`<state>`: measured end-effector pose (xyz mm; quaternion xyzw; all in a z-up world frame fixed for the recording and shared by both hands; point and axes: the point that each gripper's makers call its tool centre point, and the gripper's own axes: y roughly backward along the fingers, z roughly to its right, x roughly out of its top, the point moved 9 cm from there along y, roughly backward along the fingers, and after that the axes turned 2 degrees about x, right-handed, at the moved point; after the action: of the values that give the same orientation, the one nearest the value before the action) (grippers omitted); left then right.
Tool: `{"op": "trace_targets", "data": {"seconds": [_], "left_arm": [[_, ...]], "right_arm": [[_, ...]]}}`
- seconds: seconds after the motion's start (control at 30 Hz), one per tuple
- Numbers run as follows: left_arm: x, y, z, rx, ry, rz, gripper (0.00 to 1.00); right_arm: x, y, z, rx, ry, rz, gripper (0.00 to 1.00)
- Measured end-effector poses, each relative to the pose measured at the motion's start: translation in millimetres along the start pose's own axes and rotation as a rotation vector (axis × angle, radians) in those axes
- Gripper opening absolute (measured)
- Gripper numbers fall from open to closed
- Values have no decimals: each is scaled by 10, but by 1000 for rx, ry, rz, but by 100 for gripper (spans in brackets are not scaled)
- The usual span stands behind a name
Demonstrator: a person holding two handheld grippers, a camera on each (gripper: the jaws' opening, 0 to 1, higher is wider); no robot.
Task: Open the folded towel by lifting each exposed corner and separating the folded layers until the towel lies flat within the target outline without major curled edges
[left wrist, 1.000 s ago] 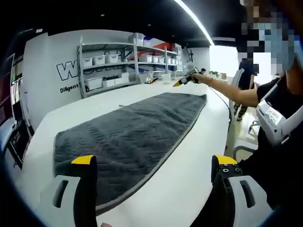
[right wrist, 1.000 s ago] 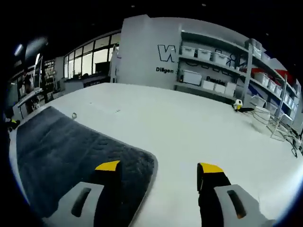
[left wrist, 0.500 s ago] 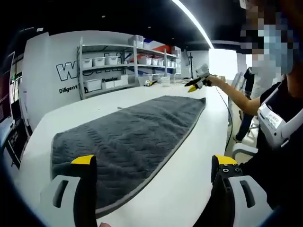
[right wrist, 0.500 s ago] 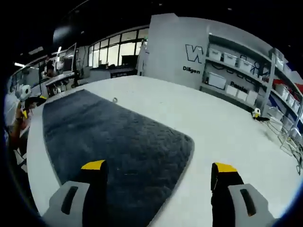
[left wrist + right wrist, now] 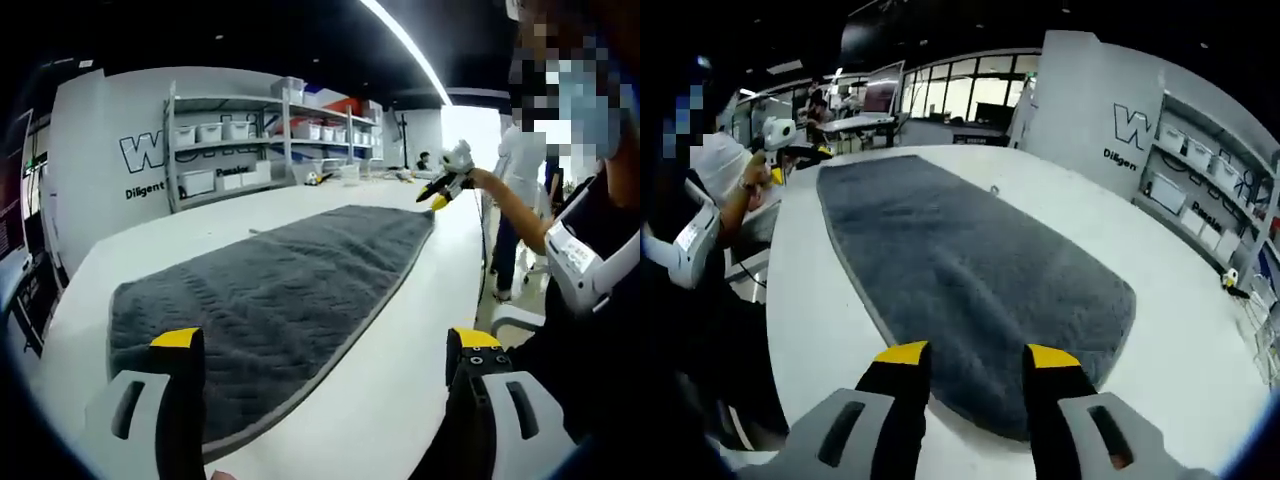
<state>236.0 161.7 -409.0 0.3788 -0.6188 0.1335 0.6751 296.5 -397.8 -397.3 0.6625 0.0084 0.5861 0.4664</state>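
Note:
A dark grey towel (image 5: 270,290) lies spread out long and flat on the white table (image 5: 400,380), with its piped edge running straight. My left gripper (image 5: 325,340) hovers open over the towel's near end, and nothing is between its yellow-tipped jaws. In the left gripper view my right gripper (image 5: 440,193) is held in a hand above the far right corner. In the right gripper view the towel (image 5: 970,270) stretches away from my right gripper (image 5: 978,352), whose jaws stand a narrow gap apart over the near end, holding nothing. At the towel's far end a hand holds the left gripper (image 5: 805,152).
Shelves with white bins (image 5: 250,130) line the wall beyond the table. A person (image 5: 590,250) stands at the table's right side. A small ring (image 5: 994,189) lies beside the towel, and a yellow-black object (image 5: 1232,278) lies far off. Bare table (image 5: 1200,360) surrounds the towel.
The right gripper has drawn back and lifted off the towel's end, and its jaws have narrowed. In the left gripper view it moved rightward and lower. The towel lies still.

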Motion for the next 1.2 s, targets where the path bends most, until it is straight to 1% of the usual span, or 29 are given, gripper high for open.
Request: {"op": "trace_targets", "data": {"seconds": [0.03, 0.07, 0.13, 0.2, 0.3, 0.37, 0.5, 0.67, 0.73, 0.77, 0.87, 1.2], "left_arm": [[-2, 0, -1, 1, 1, 1, 99], [-1, 2, -6, 0, 0, 0, 99], [0, 0, -1, -3, -1, -1, 99], [3, 1, 1, -5, -3, -1, 98], [3, -9, 20, -9, -10, -6, 98], [1, -10, 18, -9, -11, -10, 98], [10, -8, 19, -6, -8, -7, 98], [21, -3, 15, -8, -13, -9, 98], [20, -5, 20, -8, -14, -10, 98], [20, -6, 20, -8, -13, -11, 98], [25, -1, 15, -6, -14, -10, 98], [3, 59, -27, 18, -2, 2, 98]], "right_arm": [[-81, -21, -41, 17, 6, -42, 30], [-120, -33, -60, 30, 3, -63, 29], [-180, -53, -75, 37, -16, -80, 27], [-203, -51, -66, 38, -26, -82, 22], [-250, -28, -35, 42, -49, -69, 12], [-273, -30, -36, 49, -53, -71, 9], [-318, -35, -56, 59, -50, -106, 6], [-382, -45, -86, 84, -74, -141, 3], [-381, -29, -83, 83, -82, -133, 3], [-391, -21, -97, 89, -104, -133, 2], [-414, -3, -105, 99, -136, -124, 2], [-457, 46, -162, 126, -162, -109, 2]]}}
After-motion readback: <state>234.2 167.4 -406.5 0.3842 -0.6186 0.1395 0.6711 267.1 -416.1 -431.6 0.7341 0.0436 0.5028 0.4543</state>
